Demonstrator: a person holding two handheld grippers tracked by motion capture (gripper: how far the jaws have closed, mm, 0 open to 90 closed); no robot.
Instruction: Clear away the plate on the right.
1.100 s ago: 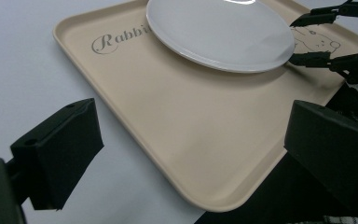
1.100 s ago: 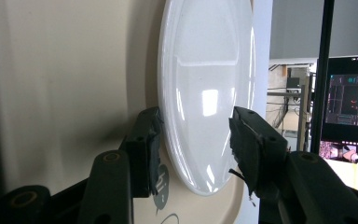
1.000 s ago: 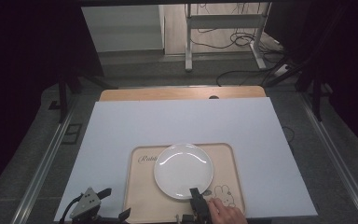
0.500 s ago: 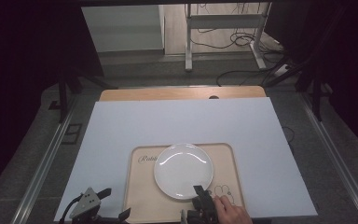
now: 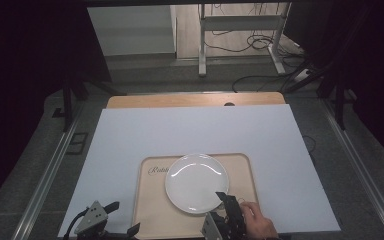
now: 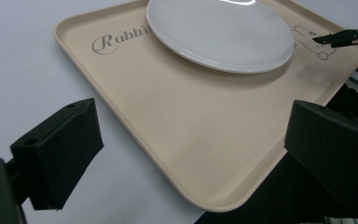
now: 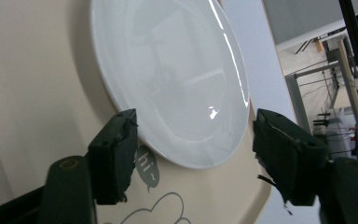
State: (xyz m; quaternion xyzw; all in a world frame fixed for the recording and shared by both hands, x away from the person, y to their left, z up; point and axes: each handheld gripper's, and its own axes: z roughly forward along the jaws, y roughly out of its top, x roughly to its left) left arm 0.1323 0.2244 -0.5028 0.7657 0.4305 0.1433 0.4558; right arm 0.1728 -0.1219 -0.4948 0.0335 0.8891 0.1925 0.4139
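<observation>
Plate (image 5: 197, 182): centred on tray (image 5: 152, 220) | right gripper (image 7: 193, 156): fingers just been opening, apart, empty, at plate's near rim | left gripper (image 6: 186, 158): wide, empty, off tray's corner | advice: back away level, avoid nudging rim.
</observation>
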